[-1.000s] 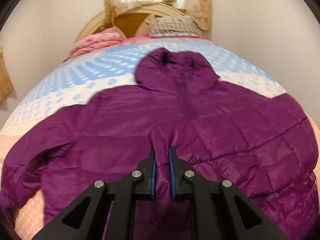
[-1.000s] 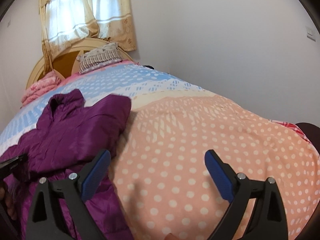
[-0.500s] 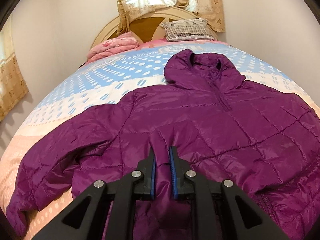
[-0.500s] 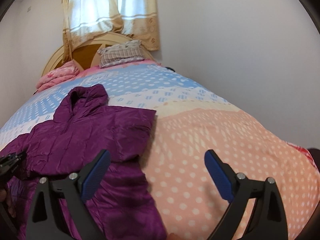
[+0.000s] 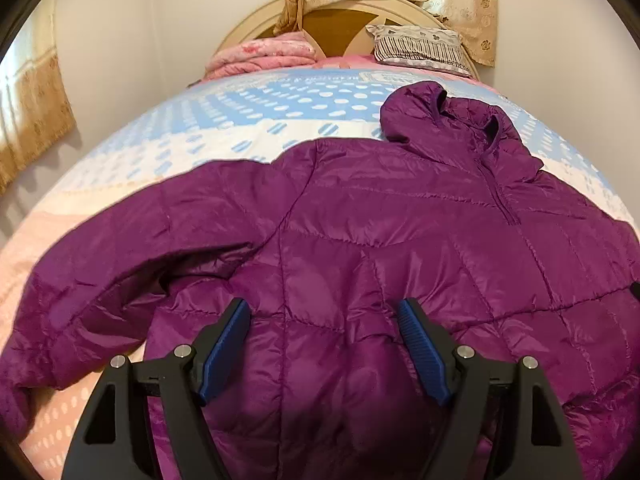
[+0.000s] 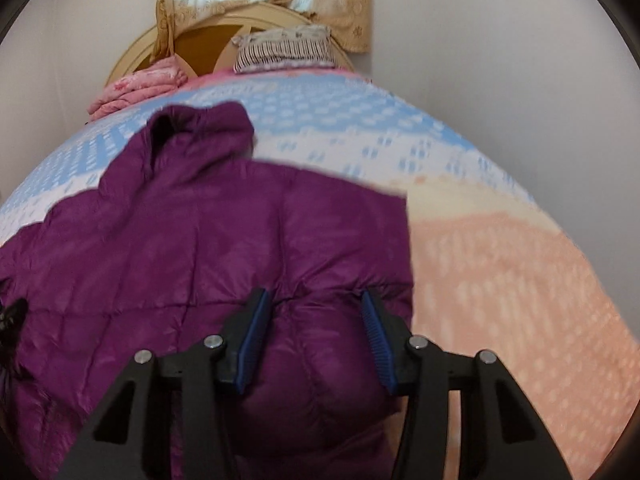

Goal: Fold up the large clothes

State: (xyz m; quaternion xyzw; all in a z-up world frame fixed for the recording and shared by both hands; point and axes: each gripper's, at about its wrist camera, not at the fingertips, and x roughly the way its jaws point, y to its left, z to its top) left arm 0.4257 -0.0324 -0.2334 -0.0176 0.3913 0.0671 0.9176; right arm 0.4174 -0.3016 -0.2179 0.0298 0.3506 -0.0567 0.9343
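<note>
Purple puffer jacket spread front-up across the bed, hood toward the headboard.

The jacket's one sleeve lies out over the peach end of the quilt; the other side ends in a straight folded edge. The left tool is spread wide above the jacket's lower body, gripping nothing. The right tool is parted more narrowly, its blue pads flanking a puffed bulge of fabric near the folded edge, not pinching it.

It was a home bedroom: a bed under a dotted blue-and-peach quilt, an arched wooden headboard, a striped pillow, and curtains over the window
</note>
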